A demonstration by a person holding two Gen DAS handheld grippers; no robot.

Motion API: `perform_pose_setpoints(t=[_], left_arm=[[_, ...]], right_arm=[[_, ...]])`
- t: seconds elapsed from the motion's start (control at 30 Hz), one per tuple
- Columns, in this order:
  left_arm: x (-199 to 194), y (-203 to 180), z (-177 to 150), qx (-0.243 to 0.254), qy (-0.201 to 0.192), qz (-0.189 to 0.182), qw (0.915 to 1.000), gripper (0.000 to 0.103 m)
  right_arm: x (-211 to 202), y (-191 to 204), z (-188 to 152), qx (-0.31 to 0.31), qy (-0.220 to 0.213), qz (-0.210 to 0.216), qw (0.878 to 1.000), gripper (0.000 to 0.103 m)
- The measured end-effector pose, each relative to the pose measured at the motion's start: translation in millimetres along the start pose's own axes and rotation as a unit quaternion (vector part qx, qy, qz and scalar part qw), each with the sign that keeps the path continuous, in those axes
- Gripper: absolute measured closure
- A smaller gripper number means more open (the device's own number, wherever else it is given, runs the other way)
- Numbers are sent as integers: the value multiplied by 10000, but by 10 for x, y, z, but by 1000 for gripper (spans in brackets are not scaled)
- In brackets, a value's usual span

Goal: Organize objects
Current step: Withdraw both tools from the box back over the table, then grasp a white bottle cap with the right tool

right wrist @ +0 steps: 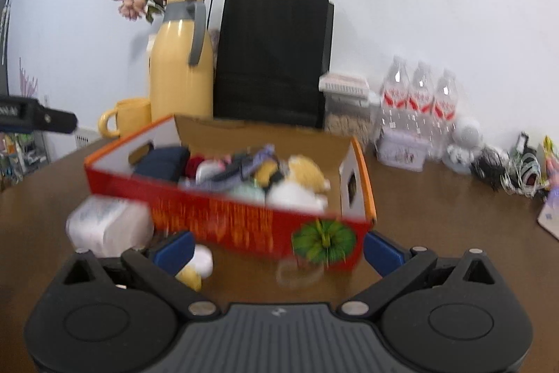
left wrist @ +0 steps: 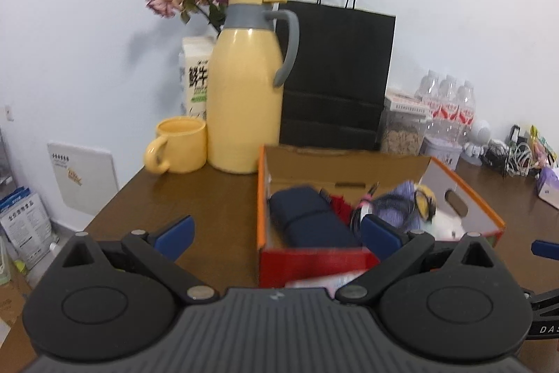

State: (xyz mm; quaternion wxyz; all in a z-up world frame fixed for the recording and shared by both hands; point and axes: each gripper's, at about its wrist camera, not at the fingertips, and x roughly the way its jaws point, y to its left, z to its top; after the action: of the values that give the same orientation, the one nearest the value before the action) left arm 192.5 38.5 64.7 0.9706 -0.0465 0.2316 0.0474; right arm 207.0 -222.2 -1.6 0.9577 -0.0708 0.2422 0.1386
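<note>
Red box [right wrist: 223, 215]: sitting filled on my table [right wrist: 436, 233].
Left claw [left wrist: 276, 236]: hanging apart, empty.
Right claw [right wrist: 277, 249]: gaping apart, empty.

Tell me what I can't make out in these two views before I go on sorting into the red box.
- Red box front print: motion-blurred in the right wrist view, unreadable.
- Box contents: blurred in both views; only a navy pouch is clear, lower layers hidden.
- White packet beside the box: blurred, label illegible.
- Small white-and-yellow item: partly covered by the right tongs.
- Cables at the table's far right: too small, distorted.
- Left tongs hide the box's near wall.
</note>
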Motion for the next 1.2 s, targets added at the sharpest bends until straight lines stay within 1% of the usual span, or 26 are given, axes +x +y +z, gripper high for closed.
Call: perform_pose_setpoints(t=[0.23, 0.33, 0.43, 0.57, 0.63, 0.67, 0.7, 0.73, 0.77, 0.8, 0.83, 0.87, 0.9, 1.03, 1.2], left_arm=[[-187, 104, -263, 60, 237, 76, 9997, 0], [-246, 142, -350, 45, 325, 59, 9994, 0], [-287, 168, -439, 35, 419, 51, 9991, 0], [-313, 187, -540, 28, 531, 50, 9986, 0], [-324, 195, -575, 15, 570, 48, 9984, 0], [-328, 198, -591, 10, 584, 49, 9983, 0], [-334, 201, -605, 4, 594, 56, 9982, 0], [-340, 205, -617, -6, 598, 64, 9982, 0], [-345, 211, -626, -21, 605, 70, 9981, 0], [-348, 214, -633, -32, 614, 72, 9981, 0], [-349, 215, -637, -39, 622, 72, 9980, 0], [-350, 216, -643, -45, 629, 72, 9980, 0], [-347, 215, -644, -47, 635, 73, 9979, 0], [-349, 207, -662, -59, 648, 57, 9979, 0], [-340, 184, -680, -54, 674, 42, 9977, 0]], right_arm=[[-141, -98, -444, 90, 494, -63, 9987, 0], [-183, -151, -583, 133, 674, -40, 9976, 3], [-192, -188, -650, 167, 788, 22, 9968, 9], [-178, -180, -666, 211, 801, 132, 9965, 18], [-147, -165, -656, 224, 808, 188, 9963, 26], [-128, -157, -651, 229, 824, 203, 9961, 33], [-110, -152, -650, 235, 839, 226, 9959, 37], [-96, -148, -652, 240, 858, 253, 9957, 39], [-95, -148, -649, 265, 839, 295, 9957, 42], [-97, -147, -647, 274, 832, 306, 9957, 49], [-102, -147, -645, 275, 823, 311, 9957, 53], [-107, -151, -644, 283, 813, 323, 9958, 62], [-114, -155, -643, 289, 803, 338, 9958, 67], [-120, -149, -651, 279, 769, 337, 9961, 74], [-127, -125, -658, 208, 708, 304, 9968, 75]])
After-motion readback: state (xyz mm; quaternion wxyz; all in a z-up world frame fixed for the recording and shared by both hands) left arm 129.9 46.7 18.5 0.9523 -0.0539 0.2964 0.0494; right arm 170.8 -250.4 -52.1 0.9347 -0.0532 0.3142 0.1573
